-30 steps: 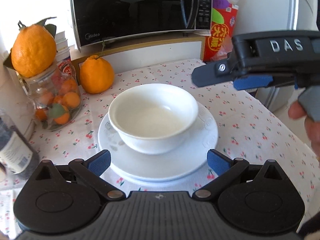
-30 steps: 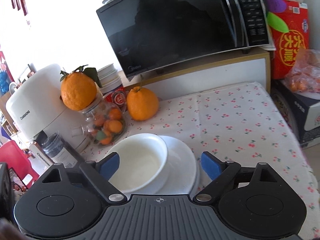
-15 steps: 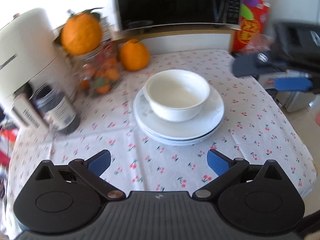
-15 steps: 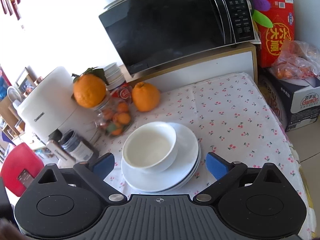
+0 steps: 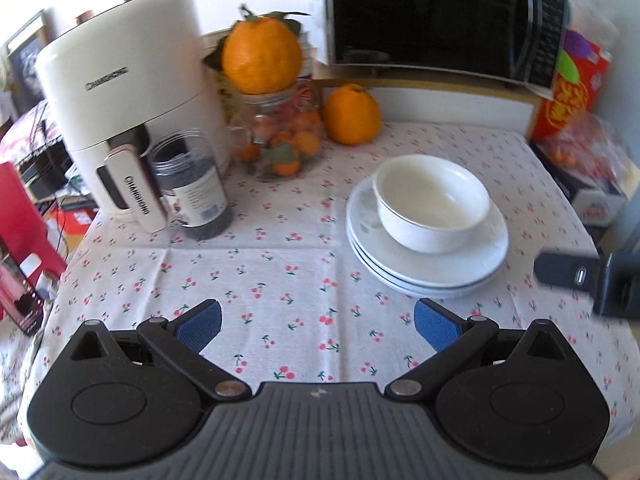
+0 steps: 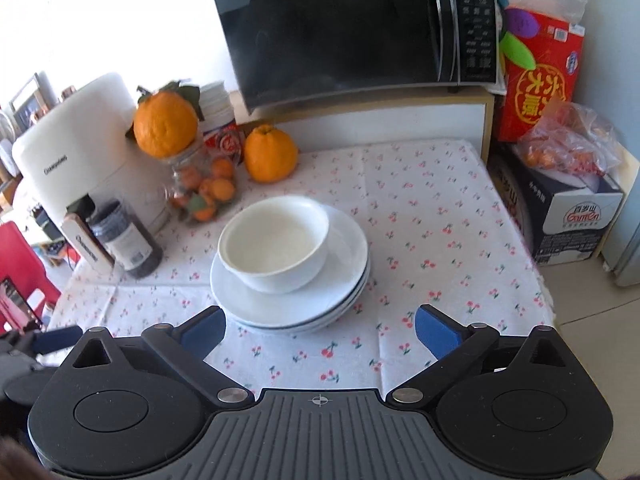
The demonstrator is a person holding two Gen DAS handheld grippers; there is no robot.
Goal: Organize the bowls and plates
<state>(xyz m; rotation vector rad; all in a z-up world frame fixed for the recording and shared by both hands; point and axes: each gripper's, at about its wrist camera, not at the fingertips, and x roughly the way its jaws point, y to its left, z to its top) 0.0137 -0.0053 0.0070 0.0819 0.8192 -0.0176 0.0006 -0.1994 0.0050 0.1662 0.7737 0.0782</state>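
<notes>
My left gripper [image 5: 318,320] and right gripper [image 6: 320,328] both gape wide, holding nothing. Past them the bowl [image 6: 276,244] sits on stacked plates [image 6: 344,292] on the tablecloth [image 6: 432,208]. Only my right view shows the "Ganten" box [image 6: 576,220]; both show the "CHANGHONG" fryer [image 5: 124,108].

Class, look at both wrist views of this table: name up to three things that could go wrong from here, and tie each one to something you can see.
1. The bowl sits off-centre on the stack of plates; a knock might slide it.
2. A big orange is perched on the jar near the stack, so a careless sweep could topple it.
3. Both the left gripper and right gripper are open and close together; they might collide.
</notes>
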